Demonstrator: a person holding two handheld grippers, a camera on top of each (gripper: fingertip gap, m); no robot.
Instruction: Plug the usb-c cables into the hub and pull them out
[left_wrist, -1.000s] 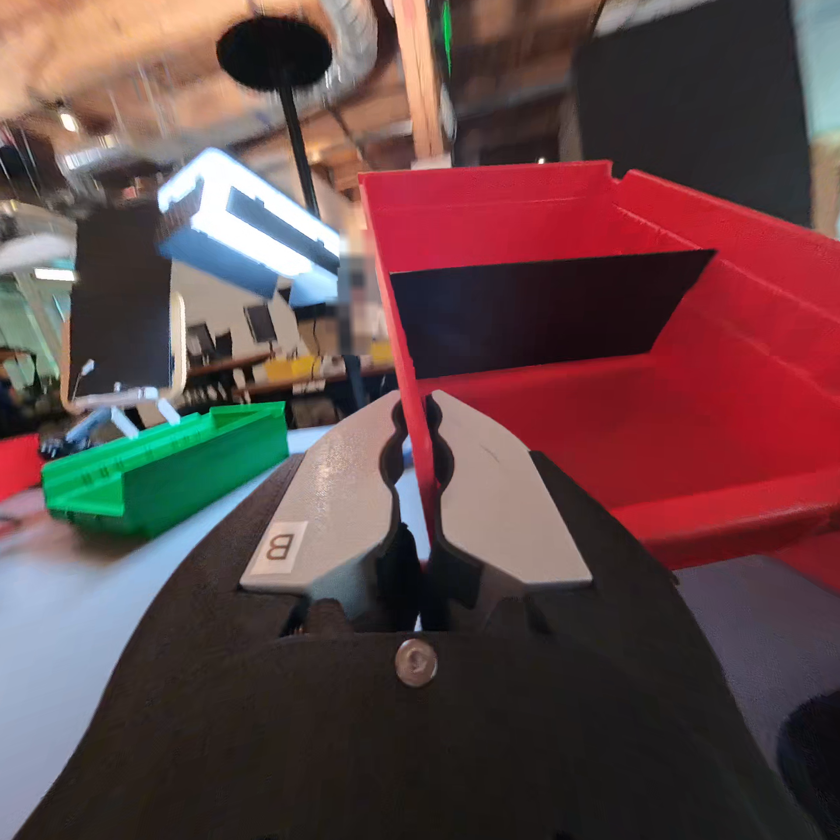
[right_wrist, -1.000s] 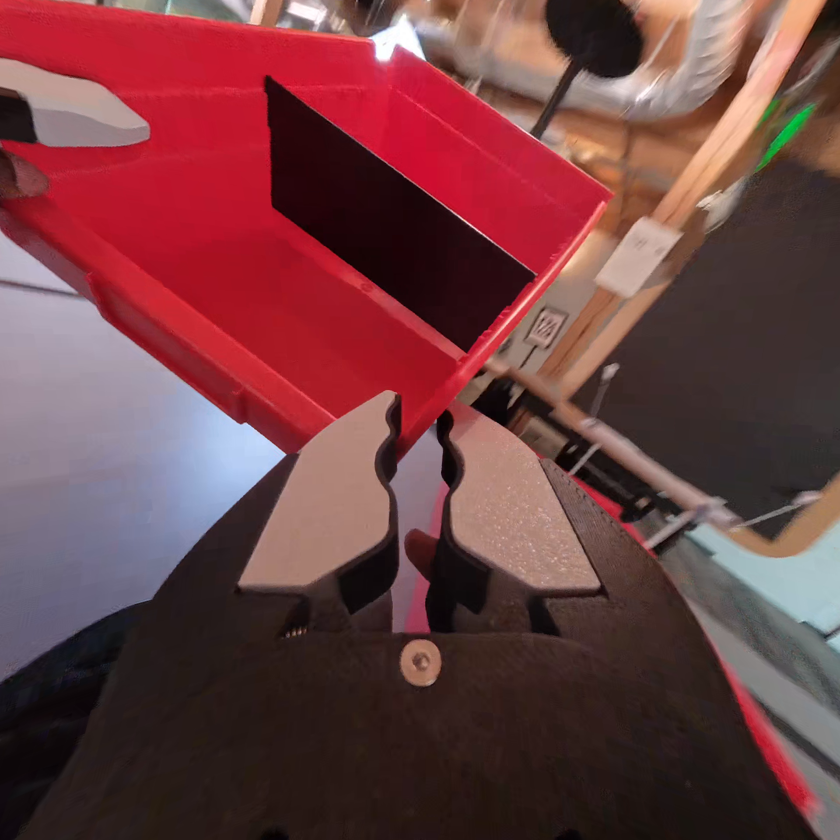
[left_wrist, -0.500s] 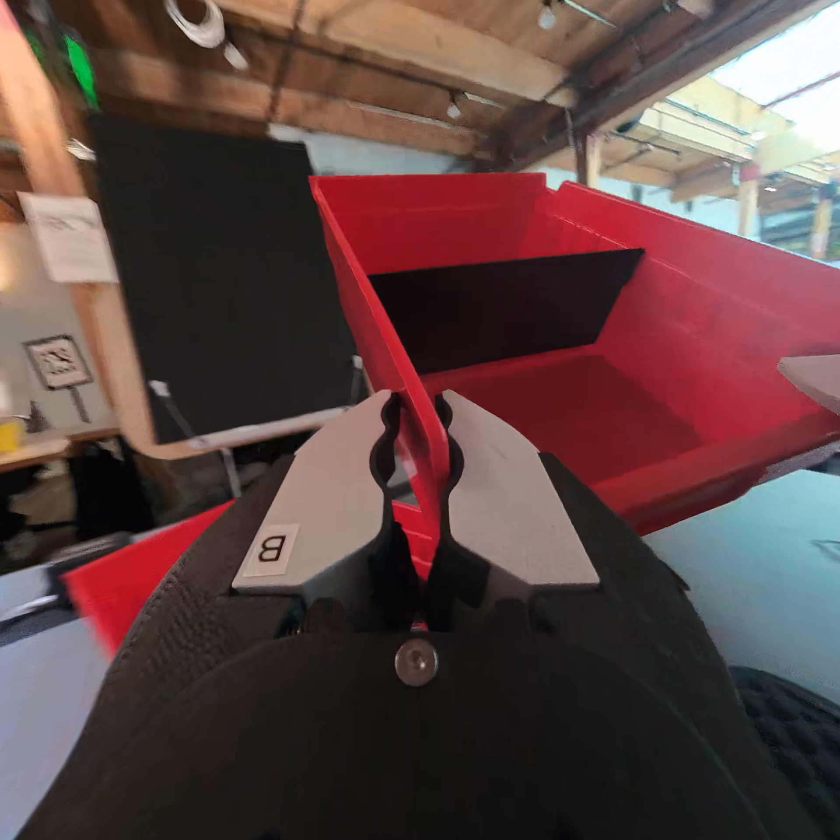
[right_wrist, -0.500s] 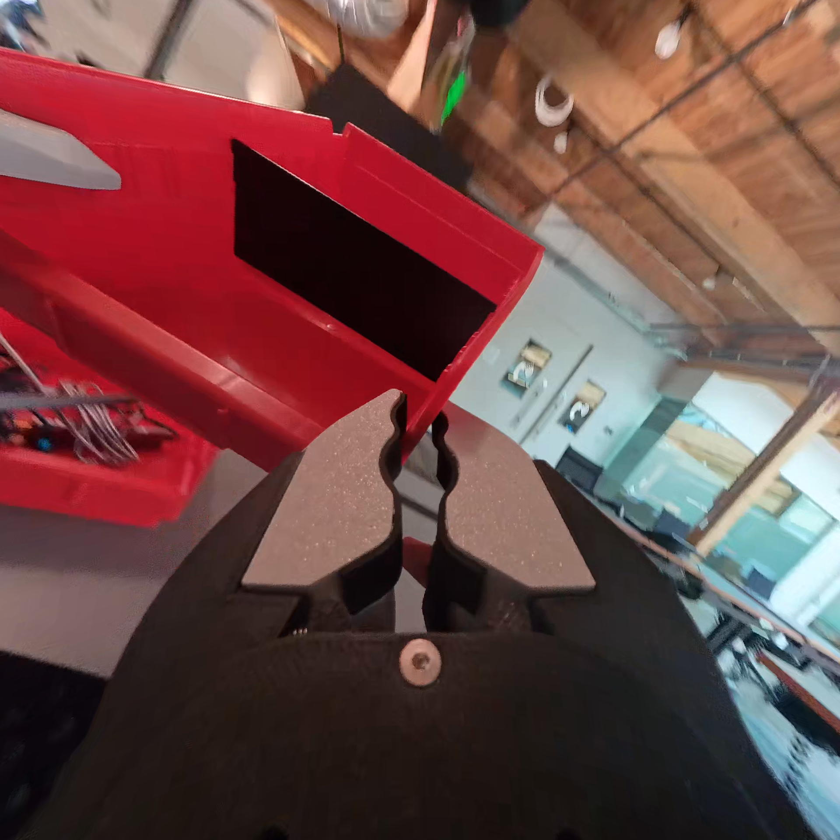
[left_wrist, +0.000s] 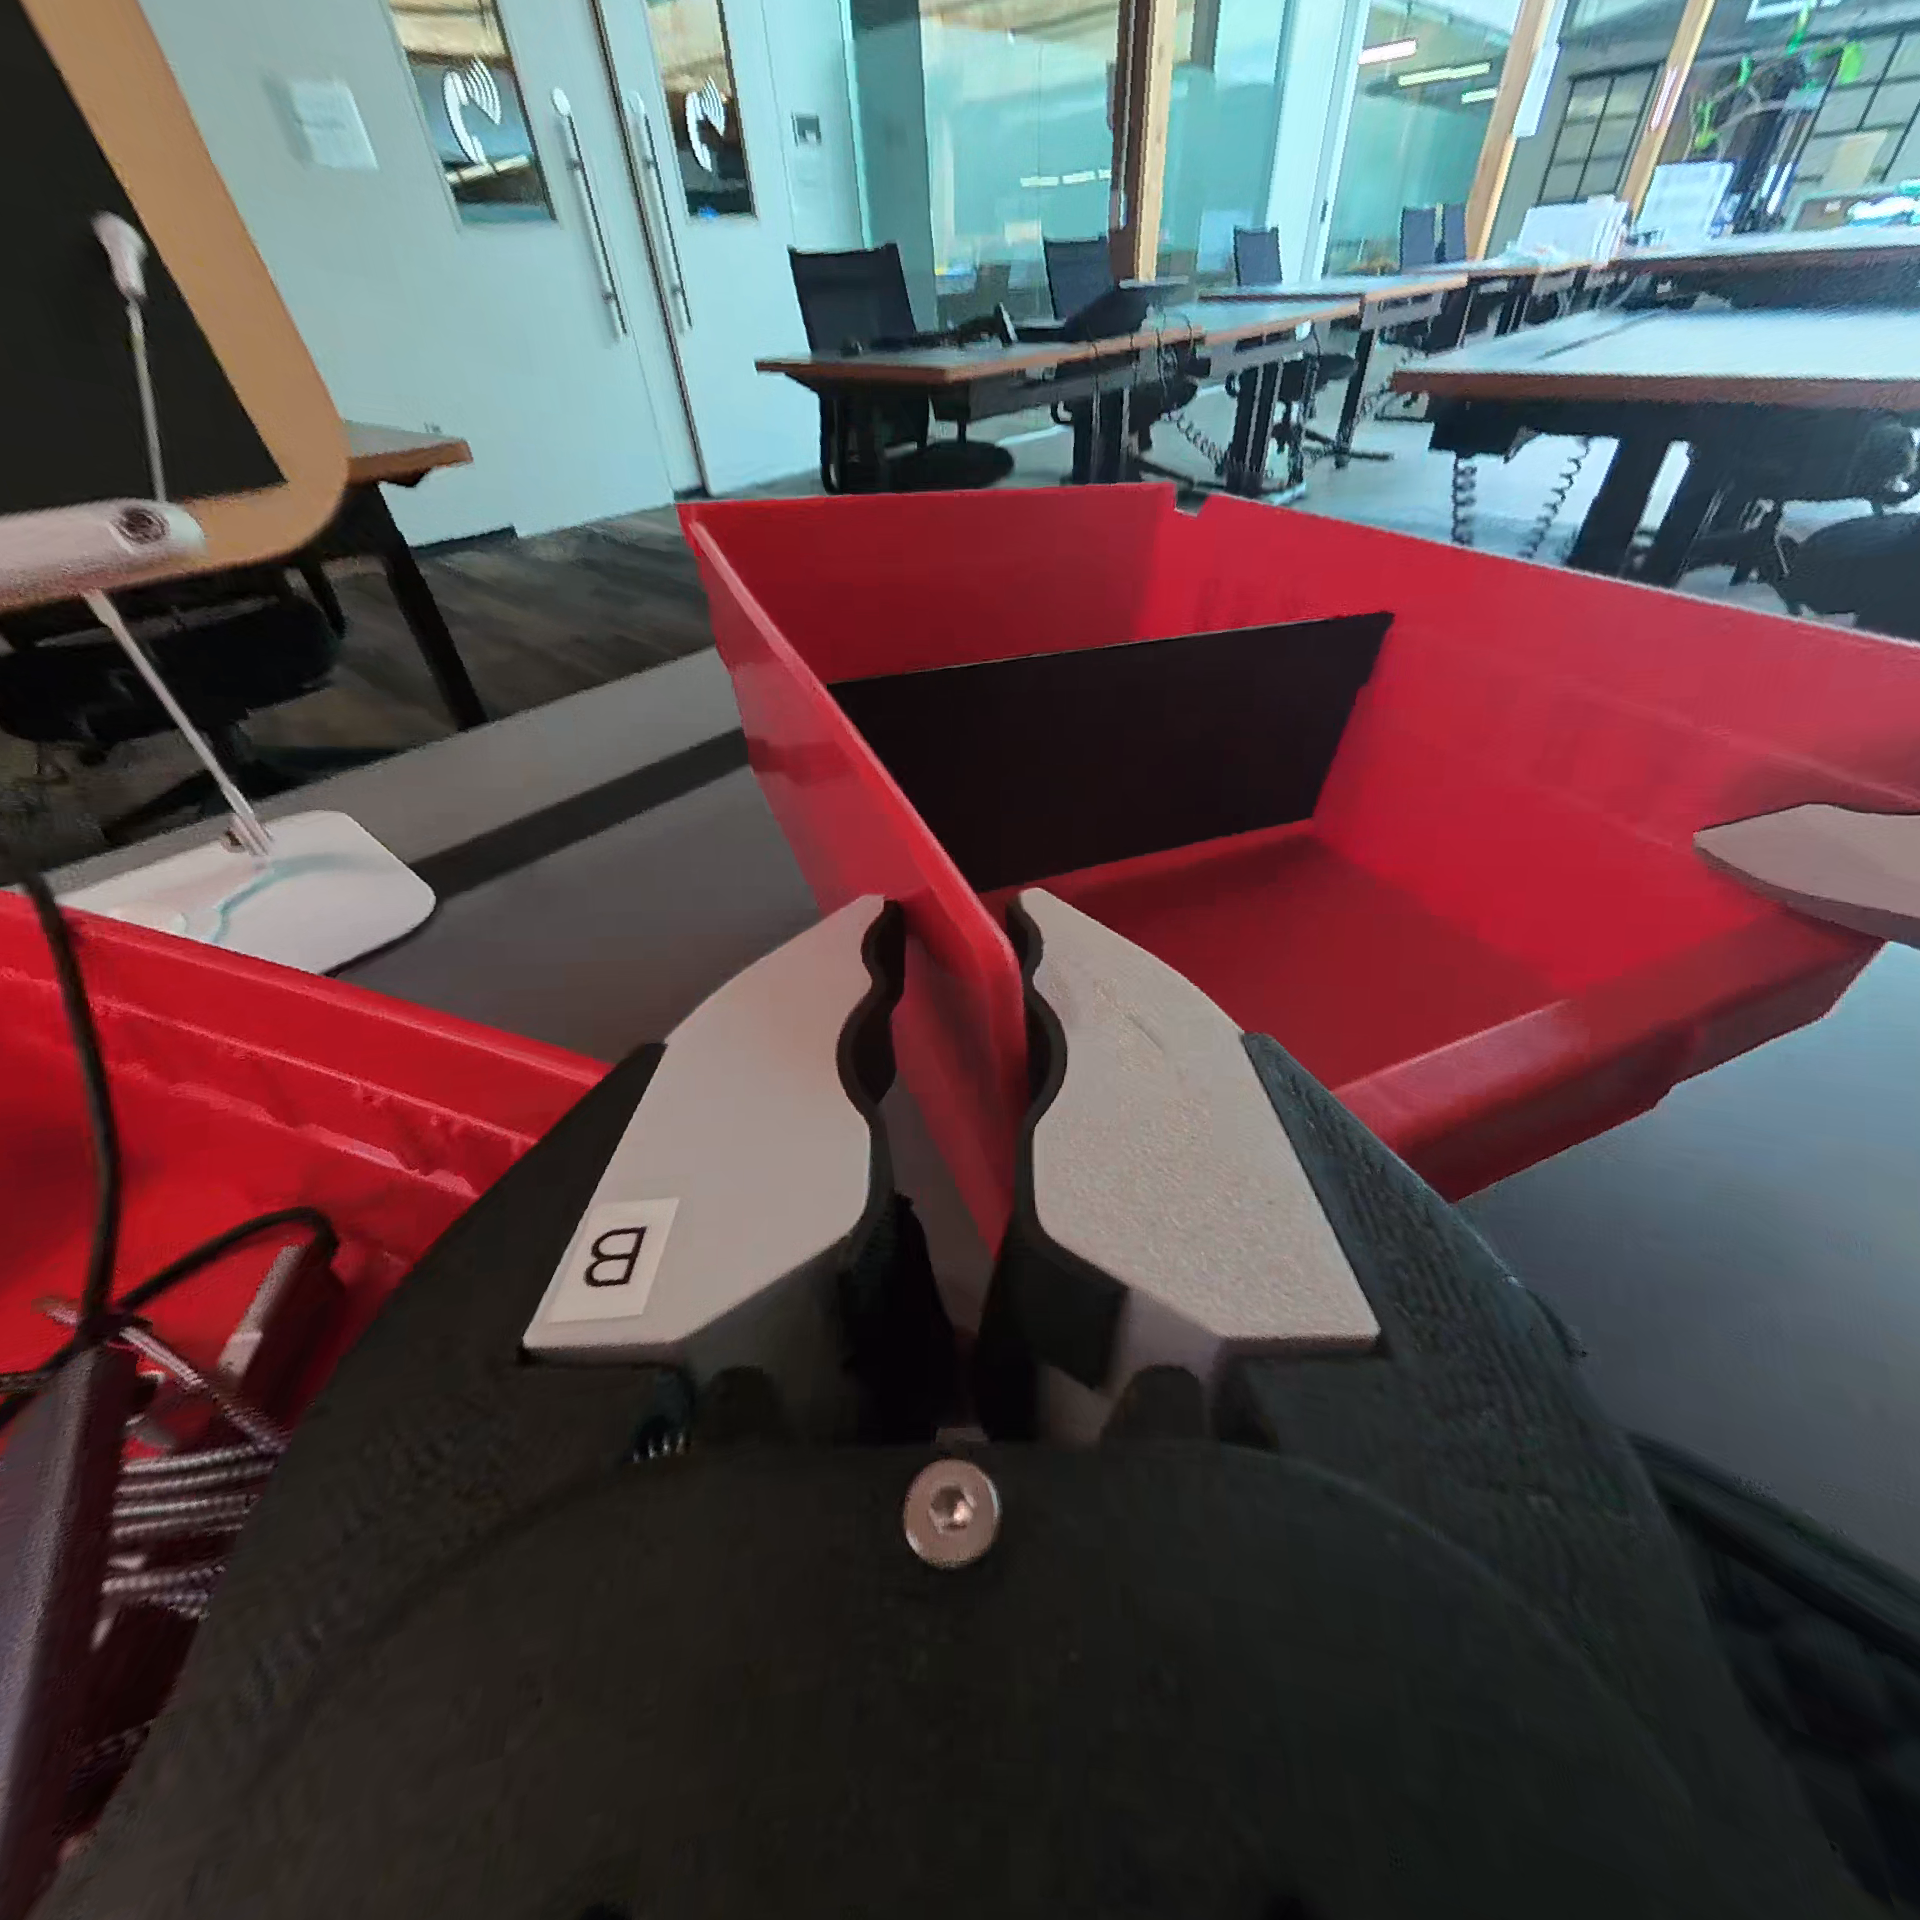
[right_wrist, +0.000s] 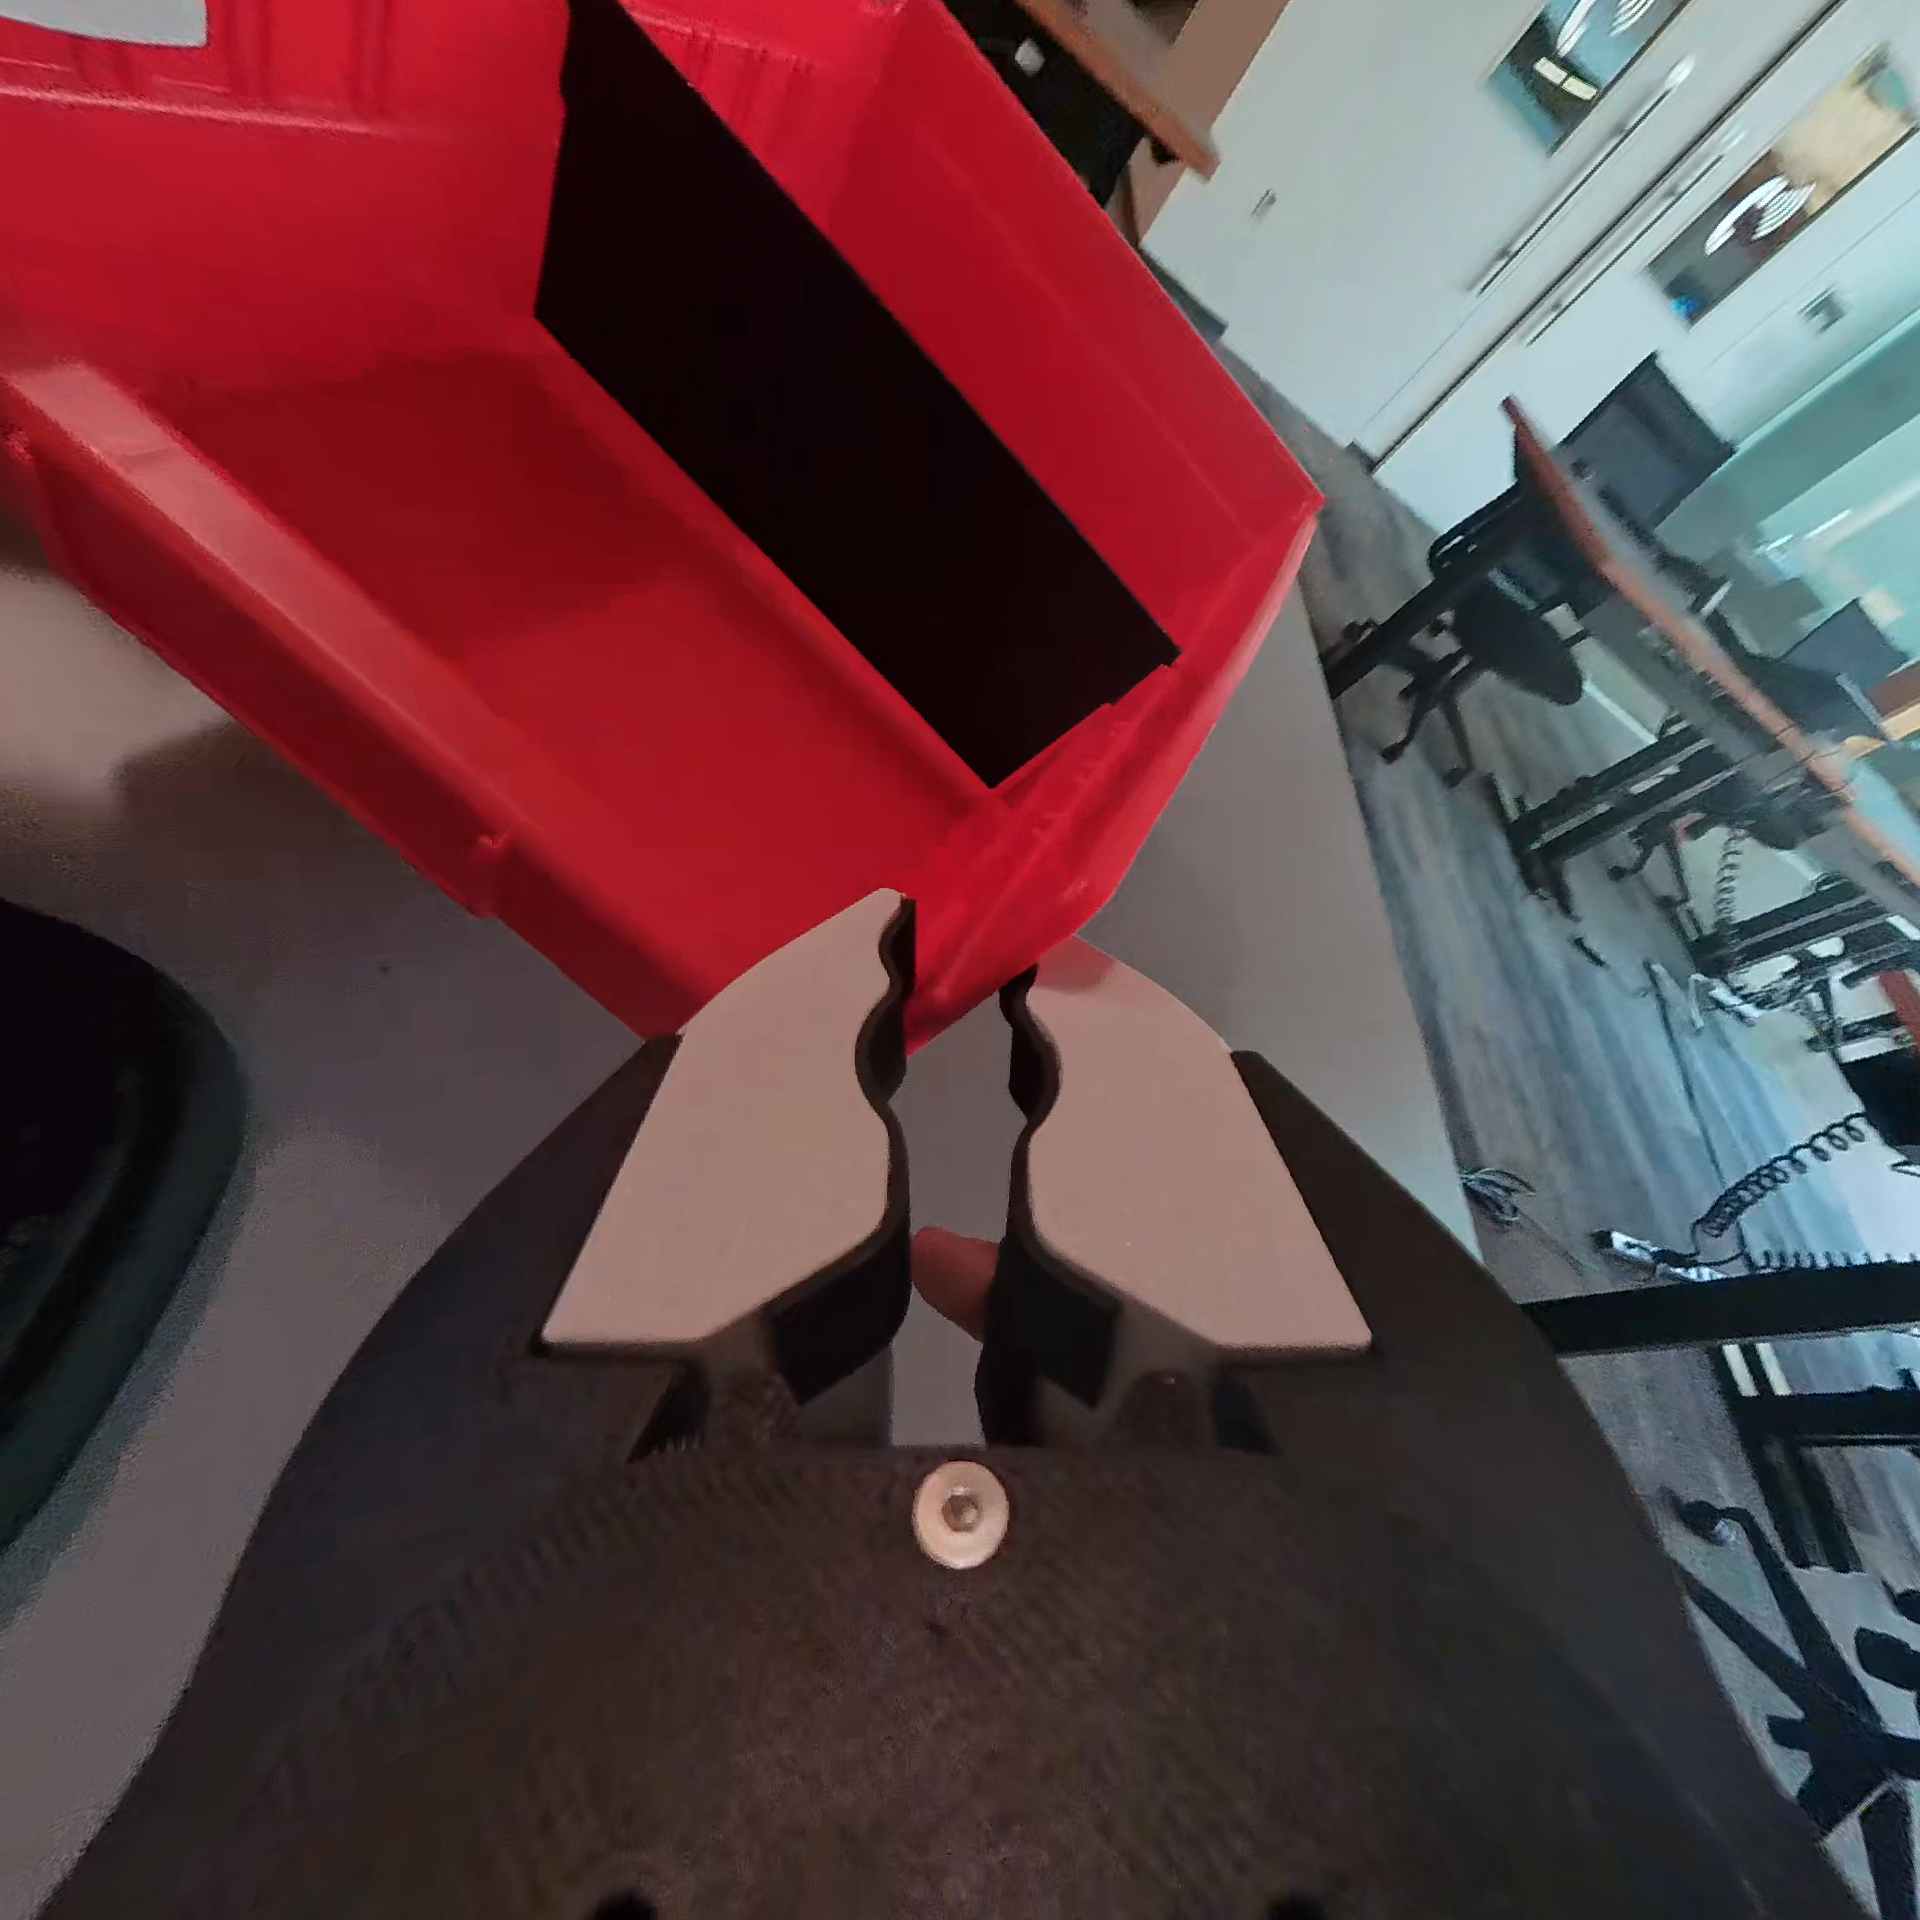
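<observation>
Left hand-held gripper (left_wrist: 951, 997) pinching side wall of empty red bin (left_wrist: 1299, 935); right hand-held gripper (right_wrist: 956, 961) nipping opposite corner — two-sided hold keeps bin level above bench (left_wrist: 1714, 1247), likely for clearing workspace.

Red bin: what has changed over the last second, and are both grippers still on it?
The red bin was swung round, from facing the ceiling to level over the grey table, beside a second red bin. Left gripper and right gripper stay clamped on its side walls; it remains empty.

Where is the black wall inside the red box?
In both views the black divider stands across the middle of the red box, which the left tongs and right tongs hold by opposite side walls.
</observation>
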